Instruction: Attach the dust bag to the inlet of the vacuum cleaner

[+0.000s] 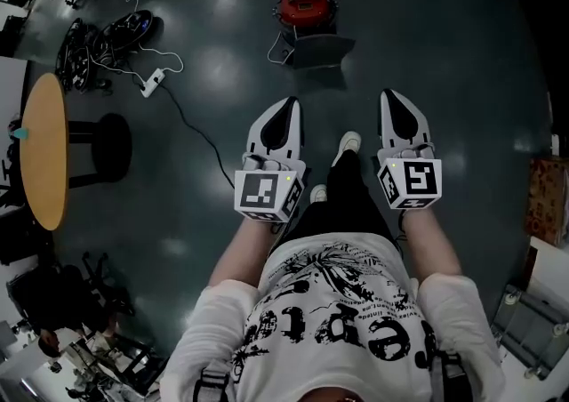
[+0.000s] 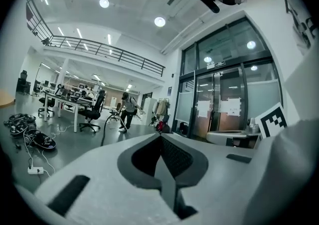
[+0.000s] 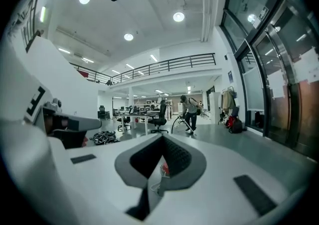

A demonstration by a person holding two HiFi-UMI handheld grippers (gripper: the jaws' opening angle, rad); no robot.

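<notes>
The left gripper (image 1: pixel 286 111) and right gripper (image 1: pixel 394 100) are being held side by side, jaws pressed together, empty. The red vacuum cleaner (image 1: pixel 305 3), a grey bag (image 1: pixel 318 51) just beside it, is being faced from well apart.

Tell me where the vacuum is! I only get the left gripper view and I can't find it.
Observer: The head view shows a red vacuum standing on the floor, ahead of the person.
Operator: Is the bag on it yet?
Observer: I can't tell. A grey flat thing, maybe the bag, lies by the vacuum on the side nearer the person.
Operator: Does the right gripper have anything?
Observer: No. The right gripper has its jaws shut and holds nothing.
</notes>
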